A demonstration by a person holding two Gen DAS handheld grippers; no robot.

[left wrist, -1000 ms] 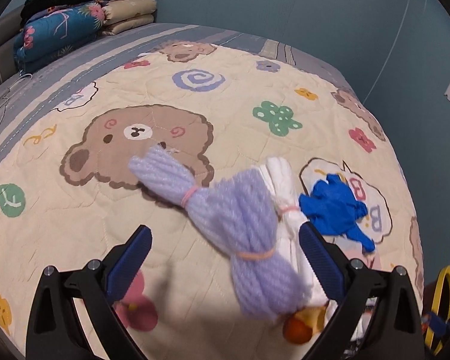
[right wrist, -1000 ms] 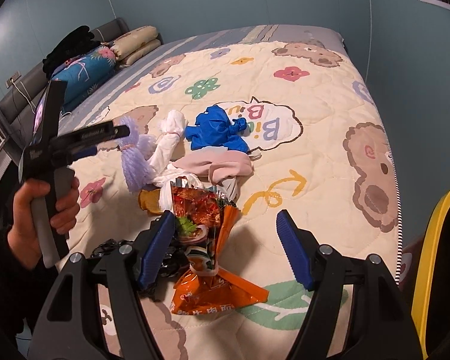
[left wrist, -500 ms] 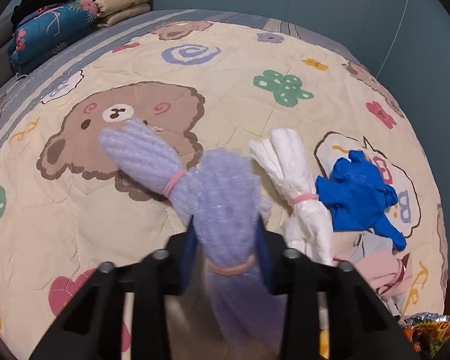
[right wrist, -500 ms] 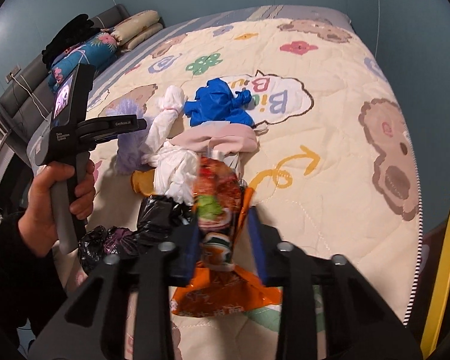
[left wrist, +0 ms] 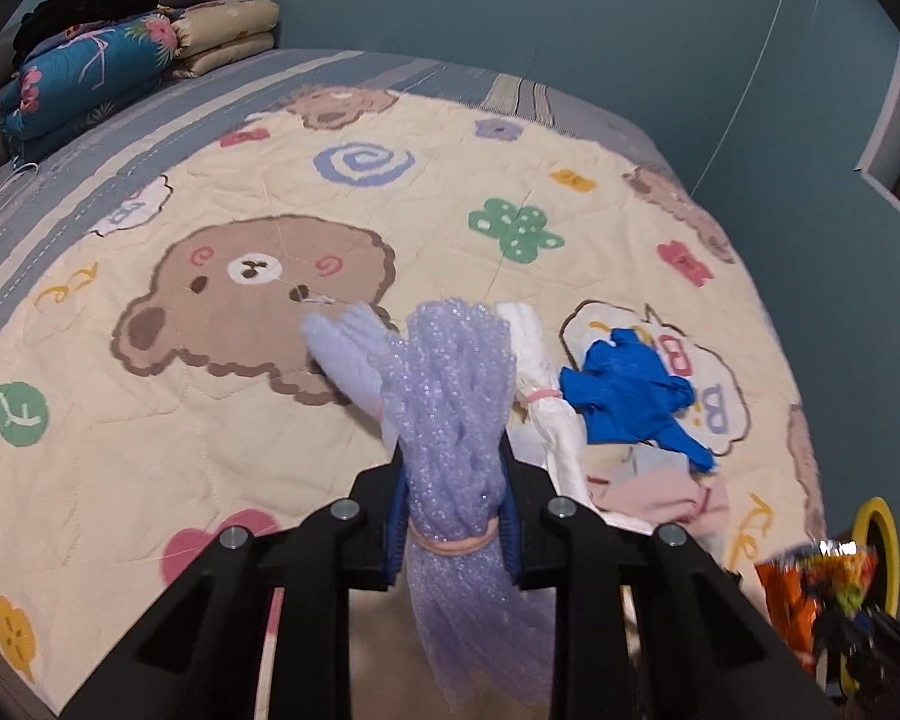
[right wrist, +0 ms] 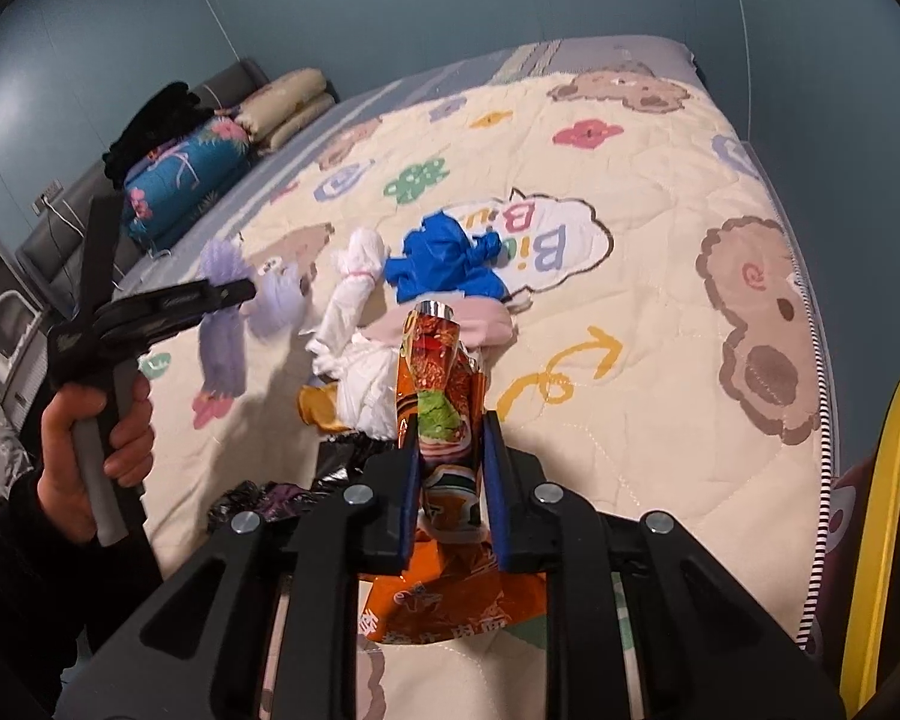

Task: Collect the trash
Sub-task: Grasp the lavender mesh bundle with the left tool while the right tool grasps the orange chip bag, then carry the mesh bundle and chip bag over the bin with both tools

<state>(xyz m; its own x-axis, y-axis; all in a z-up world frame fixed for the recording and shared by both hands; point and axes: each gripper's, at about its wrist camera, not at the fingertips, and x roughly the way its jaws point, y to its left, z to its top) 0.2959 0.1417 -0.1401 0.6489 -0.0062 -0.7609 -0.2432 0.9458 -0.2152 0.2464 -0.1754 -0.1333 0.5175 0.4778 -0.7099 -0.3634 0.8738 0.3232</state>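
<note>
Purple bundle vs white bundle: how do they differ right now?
The purple bundle is pinched in the left gripper and partly raised; the white bundle lies untouched on the quilt. The purple one looks bubbly and fatter; the white one is smooth and slimmer. Both are tied with pink bands.

Soft, even indoor light falls on the quilt point(left wrist: 222, 432), leaving faint shadows just beneath the trash. Fisheye curvature bends the quilt's edges, with black vignette in every corner. Near the quilt's lower right edge, the snack wrapper point(left wrist: 822, 594) smears with motion blur.
</note>
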